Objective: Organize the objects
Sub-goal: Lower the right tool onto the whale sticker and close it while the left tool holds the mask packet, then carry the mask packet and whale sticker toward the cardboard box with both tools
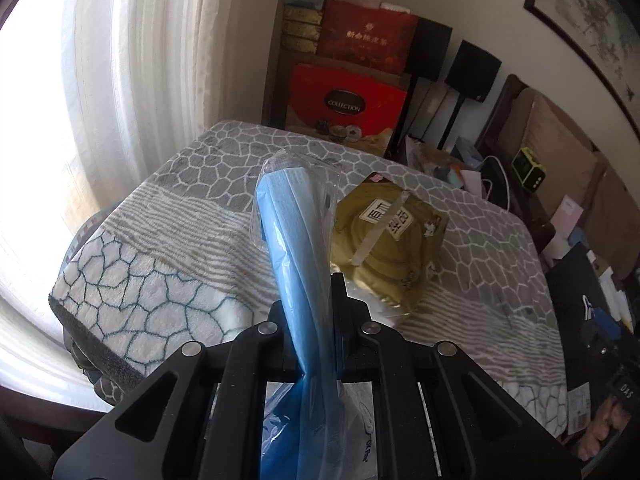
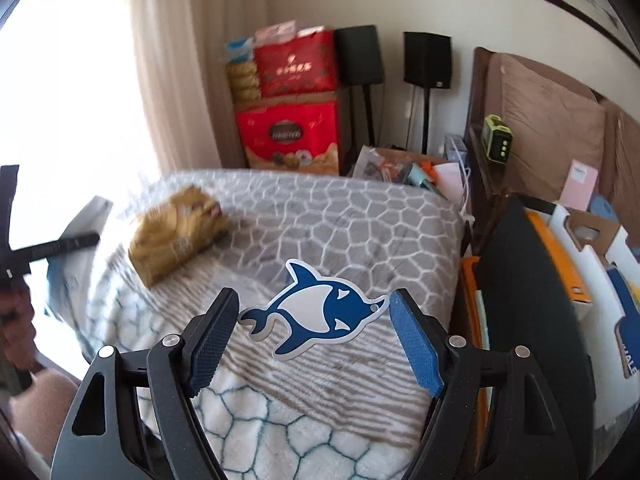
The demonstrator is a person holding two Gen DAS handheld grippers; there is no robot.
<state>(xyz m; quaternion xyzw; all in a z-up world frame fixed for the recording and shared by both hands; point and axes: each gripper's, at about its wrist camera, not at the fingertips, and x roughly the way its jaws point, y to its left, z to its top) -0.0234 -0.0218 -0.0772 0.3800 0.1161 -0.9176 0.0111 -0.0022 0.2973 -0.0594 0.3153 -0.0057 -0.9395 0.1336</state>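
My left gripper (image 1: 308, 320) clenches a crinkly clear pack of blue masks (image 1: 292, 232), while my right gripper (image 2: 312, 332) gapes over a flat dolphin-shaped sticker (image 2: 316, 312) on the fleecy blanket (image 2: 360, 224).

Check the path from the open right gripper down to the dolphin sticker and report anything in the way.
Nothing visible blocks it. The dolphin sticker lies flat on the blanket, framed between the open right gripper fingers; the gold packet sits apart, farther back and to the left.
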